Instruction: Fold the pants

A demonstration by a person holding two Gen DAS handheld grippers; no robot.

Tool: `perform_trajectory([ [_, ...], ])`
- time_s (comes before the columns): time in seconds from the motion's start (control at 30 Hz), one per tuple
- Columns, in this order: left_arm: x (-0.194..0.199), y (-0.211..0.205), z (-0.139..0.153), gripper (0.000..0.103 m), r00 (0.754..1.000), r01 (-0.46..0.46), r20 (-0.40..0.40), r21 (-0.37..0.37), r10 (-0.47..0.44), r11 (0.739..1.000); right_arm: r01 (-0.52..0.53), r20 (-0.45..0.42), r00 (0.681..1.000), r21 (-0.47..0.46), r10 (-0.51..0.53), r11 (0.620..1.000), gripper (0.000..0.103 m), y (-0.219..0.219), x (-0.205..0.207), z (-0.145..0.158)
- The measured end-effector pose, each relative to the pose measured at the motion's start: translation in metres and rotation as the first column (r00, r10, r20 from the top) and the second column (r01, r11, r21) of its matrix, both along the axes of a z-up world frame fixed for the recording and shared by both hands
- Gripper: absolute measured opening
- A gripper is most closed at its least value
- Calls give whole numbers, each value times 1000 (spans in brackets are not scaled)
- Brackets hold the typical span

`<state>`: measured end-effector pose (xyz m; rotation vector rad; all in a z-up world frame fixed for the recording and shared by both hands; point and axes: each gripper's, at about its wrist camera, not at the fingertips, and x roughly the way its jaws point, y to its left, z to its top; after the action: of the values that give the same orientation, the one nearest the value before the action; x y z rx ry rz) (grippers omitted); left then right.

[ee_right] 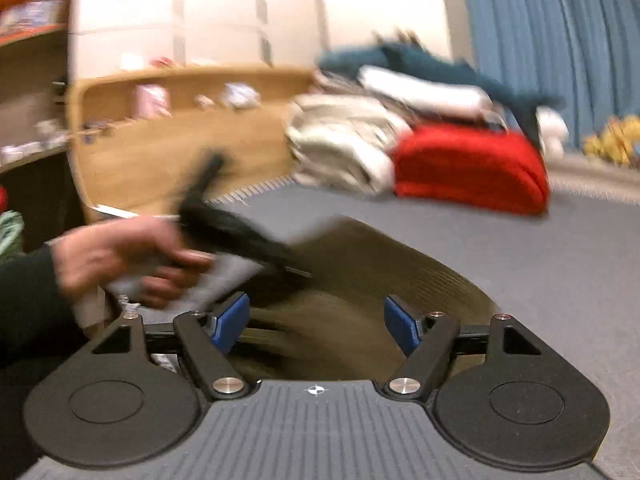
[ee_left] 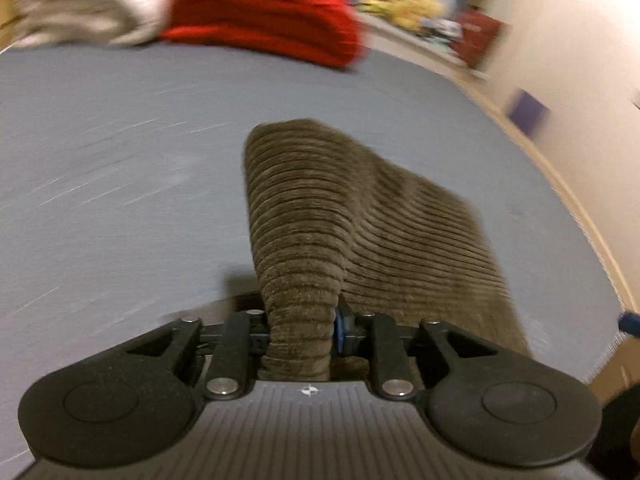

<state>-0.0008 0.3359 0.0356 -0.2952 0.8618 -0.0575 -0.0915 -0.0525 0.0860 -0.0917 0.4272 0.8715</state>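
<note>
Pants [ee_left: 320,216] pinched in left gripper [ee_left: 300,332]

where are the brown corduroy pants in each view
Left wrist: the pants fill the lower middle, bunched between the left gripper's pads and trailing away to the right over the grey bed.
Right wrist: they lie at centre, just beyond the open right gripper, partly under the left hand.
Shared landmark: the red fabric at the bed's far end.

Red blanket [ee_right: 472,168] (folded) on grey mattress [ee_left: 120,160]
</note>
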Motion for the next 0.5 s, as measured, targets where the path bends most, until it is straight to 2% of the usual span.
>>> perform_trajectory([
  [0.03,-3,14,-6,37,999,-28,-21,3,28,1000,27,-49,998,-19,-28,999,77,-1,17,-4],
  [0.07,-4,22,-11,51,999,-35,-39,5,35,999,57,-120,991,-30,-60,998,78,-1,39,-10],
  [0.1,-4,29,-15,58,998,-35,-58,0,35,999,96,-199,975,-37,-102,995,79,-2,61,-20],
  [0.17,-4,36,-21,91,996,-43,-80,6,43,999,171,-333,927,-32,-172,985,80,-2,93,-49],
  [0.23,1,37,-25,95,994,-49,-96,10,49,999,236,-468,856,-25,-219,972,80,-5,119,-84],
  [0.3,3,41,-33,95,992,-55,-119,-34,51,998,274,-572,784,-32,-243,961,80,1,135,-108],
  [0.33,3,47,-38,96,990,-52,-130,-52,45,997,274,-606,761,-24,-232,961,80,5,132,-117],
  [0.4,10,52,-49,97,987,-47,-155,-78,35,996,246,-648,741,22,-173,969,80,9,138,-125],
  [0.5,20,59,-67,97,985,-49,-174,-177,18,983,227,-669,731,59,-130,972,87,15,147,-132],
])
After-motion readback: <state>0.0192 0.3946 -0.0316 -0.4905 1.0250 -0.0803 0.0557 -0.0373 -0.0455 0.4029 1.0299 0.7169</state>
